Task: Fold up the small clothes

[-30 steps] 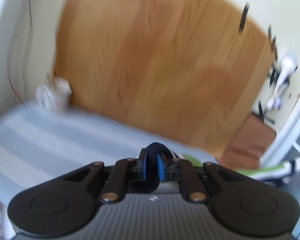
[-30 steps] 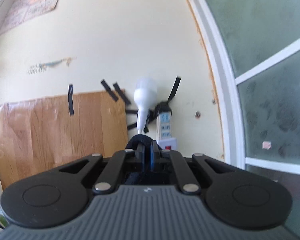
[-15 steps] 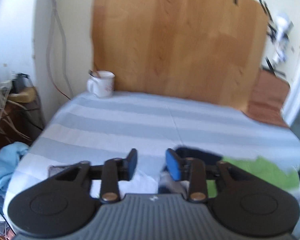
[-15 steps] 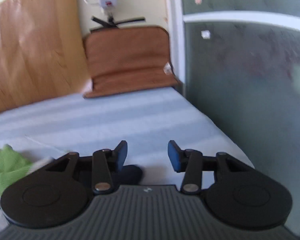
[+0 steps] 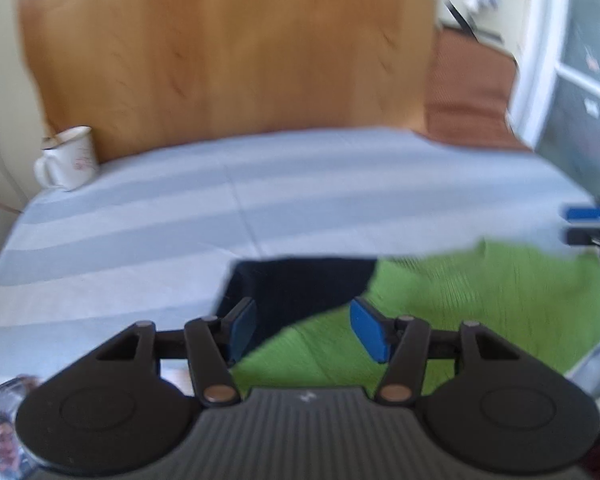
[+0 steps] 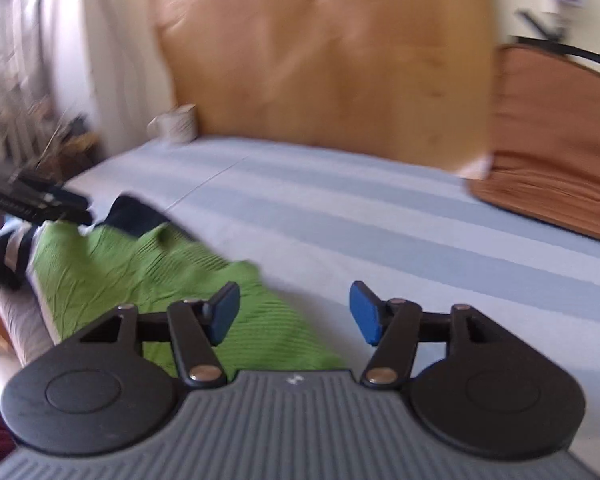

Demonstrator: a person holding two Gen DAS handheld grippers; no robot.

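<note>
A small green ribbed garment (image 5: 480,304) with a dark navy part (image 5: 300,284) lies flat on the striped grey-blue bedsheet (image 5: 180,216) near its front edge. It also shows in the right wrist view (image 6: 140,276), with the navy part (image 6: 136,212) at its far end. My left gripper (image 5: 304,330) is open and empty, just above the garment where navy meets green. My right gripper (image 6: 294,314) is open and empty over the garment's right edge. The right gripper's fingers (image 5: 580,224) show at the right rim of the left view. The left gripper's fingers (image 6: 56,206) show at the left of the right view.
A white mug (image 5: 66,158) stands at the bed's far left corner against a wooden headboard (image 5: 228,48). A brown cushion (image 6: 556,152) lies at the far right. A phone (image 5: 6,428) lies at the front left. A glass door (image 5: 580,60) is to the right.
A second ago both grippers were shut on dark cloth and lifted high. They let go, opened wider and came down; the garment now lies spread on the sheet.
</note>
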